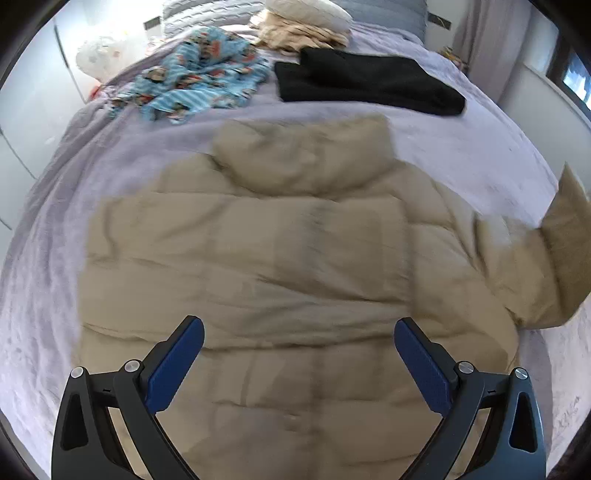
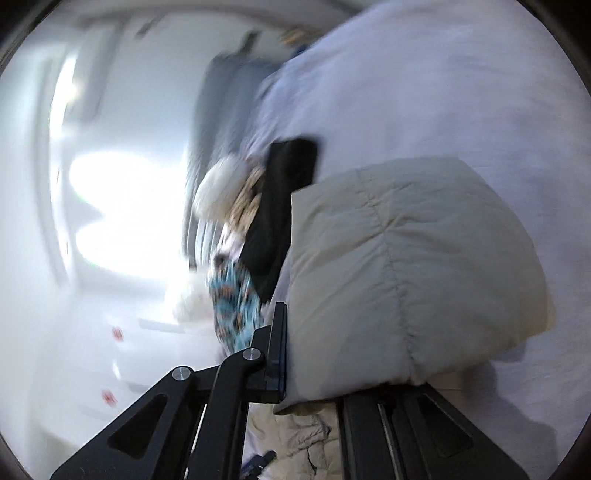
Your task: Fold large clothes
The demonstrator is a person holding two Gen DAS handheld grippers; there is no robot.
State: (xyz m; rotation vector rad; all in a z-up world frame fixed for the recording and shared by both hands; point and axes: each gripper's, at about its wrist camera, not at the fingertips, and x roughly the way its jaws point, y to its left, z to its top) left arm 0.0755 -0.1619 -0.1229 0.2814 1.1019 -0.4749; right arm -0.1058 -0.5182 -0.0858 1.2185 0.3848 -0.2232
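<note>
Left hand-held gripper [image 1: 299, 363] hangs over the bed with its two blue-padded fingers [image 1: 177, 363] spread wide and nothing between them. Below it one beige puffer jacket [image 1: 266, 258] lies spread flat on the lavender bedcover [image 1: 461, 147], hood [image 1: 303, 155] toward the far end. One sleeve [image 1: 554, 258] is raised off the cover at the right edge of this view. Past the hood I count three other heaps of cloth: one blue patterned garment [image 1: 199, 77] crumpled at the left, one black garment [image 1: 369, 81] folded flat at the right, and one tan pile [image 1: 306, 33] behind them with a pale cushion on top. All three lie well apart from the jacket.

From the right wrist, everything is smeared by motion. The right hand-held gripper [image 2: 291, 354] is clamped on a puffy fold of the beige jacket's sleeve [image 2: 406, 266]; only one finger [image 2: 277, 347] shows, pressed flat to the fabric, and the other is hidden behind the padding. The sleeve bulges out over the pale bedcover [image 2: 443, 92]. Beyond it the same black garment [image 2: 280, 206] and blue patterned garment [image 2: 236, 306] show as blurred patches, beside a glaring white wall.
</note>
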